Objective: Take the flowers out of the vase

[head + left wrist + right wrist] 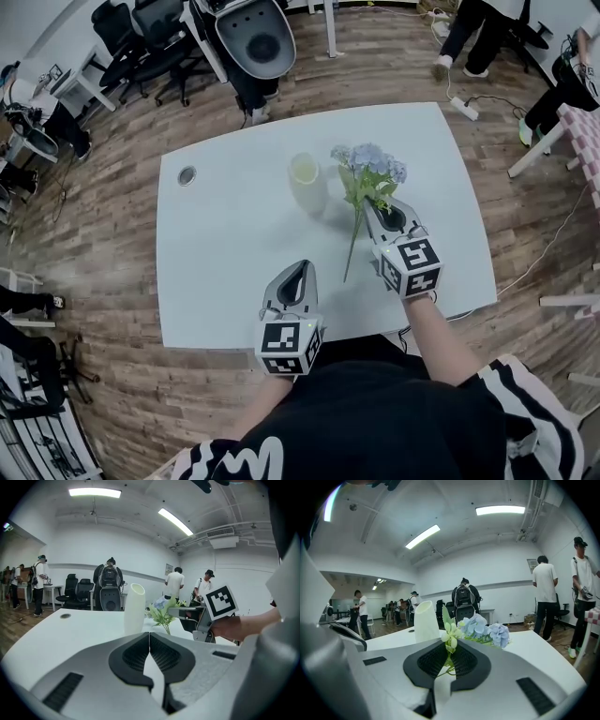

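1. Dark clothing [375,412] fills the bottom of the head view. Just above it, at lower centre, the left gripper [303,268] hovers over the near edge of the table [216,253]. The right gripper [373,206], right of centre, holds the flowers [371,167] by the stem. The blooms point to the top of the frame and the stem end trails toward the bottom. The flowers are out of the vase [307,183], which stands upright just left of them.

2. Left gripper view: the jaws meet with nothing between them. The vase [135,607] stands at centre and the flowers [161,612] are to its right.

3. Right gripper view: the jaws are clamped on the thin green stem, with blue blooms [483,630] beyond the tips and the vase [425,616] at left.

4. Risks, as I judge them:
   - The stem is thin, so it could pivot or slip in the grip if the hand tilts.
   - A sweep to the left could tip the empty vase.
   - Letting go too high would drop the blooms onto the table.
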### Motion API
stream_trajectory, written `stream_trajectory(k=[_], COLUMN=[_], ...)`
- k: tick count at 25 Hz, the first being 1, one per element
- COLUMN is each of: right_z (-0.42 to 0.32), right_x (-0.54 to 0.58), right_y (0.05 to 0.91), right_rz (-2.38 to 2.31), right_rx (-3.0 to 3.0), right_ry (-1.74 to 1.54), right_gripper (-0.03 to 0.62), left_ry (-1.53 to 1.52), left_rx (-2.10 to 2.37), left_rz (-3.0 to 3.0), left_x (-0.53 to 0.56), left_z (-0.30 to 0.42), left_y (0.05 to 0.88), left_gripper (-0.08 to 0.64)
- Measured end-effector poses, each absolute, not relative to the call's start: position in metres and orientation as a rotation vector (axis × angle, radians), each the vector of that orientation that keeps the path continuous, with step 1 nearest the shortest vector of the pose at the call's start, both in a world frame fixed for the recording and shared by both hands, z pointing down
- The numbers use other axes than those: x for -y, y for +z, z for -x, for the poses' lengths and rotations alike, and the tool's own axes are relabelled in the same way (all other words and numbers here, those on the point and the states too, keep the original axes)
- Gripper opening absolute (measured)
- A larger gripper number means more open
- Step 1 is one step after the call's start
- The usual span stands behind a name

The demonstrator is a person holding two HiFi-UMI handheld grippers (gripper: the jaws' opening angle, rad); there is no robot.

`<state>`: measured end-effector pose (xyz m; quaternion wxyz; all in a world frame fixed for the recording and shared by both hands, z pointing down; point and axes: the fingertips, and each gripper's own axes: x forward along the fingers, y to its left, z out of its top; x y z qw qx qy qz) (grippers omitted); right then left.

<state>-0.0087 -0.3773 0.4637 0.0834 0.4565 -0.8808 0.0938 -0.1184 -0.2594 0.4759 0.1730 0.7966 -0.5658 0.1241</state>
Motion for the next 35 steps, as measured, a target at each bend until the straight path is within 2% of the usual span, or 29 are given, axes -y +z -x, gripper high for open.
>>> stream_trajectory(k=[16,31,33,35], right_z=[0.010,0.007,0.006,0.005], right_x=[0.375,0.367,0.365,0.363], right_y=[0.508,0.520,0.519,0.515], right_rz=[-1.350,-1.345,-1.346,-1.343], right_rx=[2.553,2.500,2.496,2.498], right_ry=[0.434,0.413,0.396,0.376], right_gripper=[0.026,0.031,0.045,0.091], left_ry=[0.334,0.305,0.301,0.295], left_rx=[1.619,1.621,1.616,1.613], left_rz=[-2.256,-2.265,-2.270,-2.275], left_x=[0.255,0.252,0.252,0.253], left_z=[0.124,0.126,0.123,0.121], left_y=[0.474,0.468,0.467,0.466], left_gripper=[0.008,0.008,0.008,0.008])
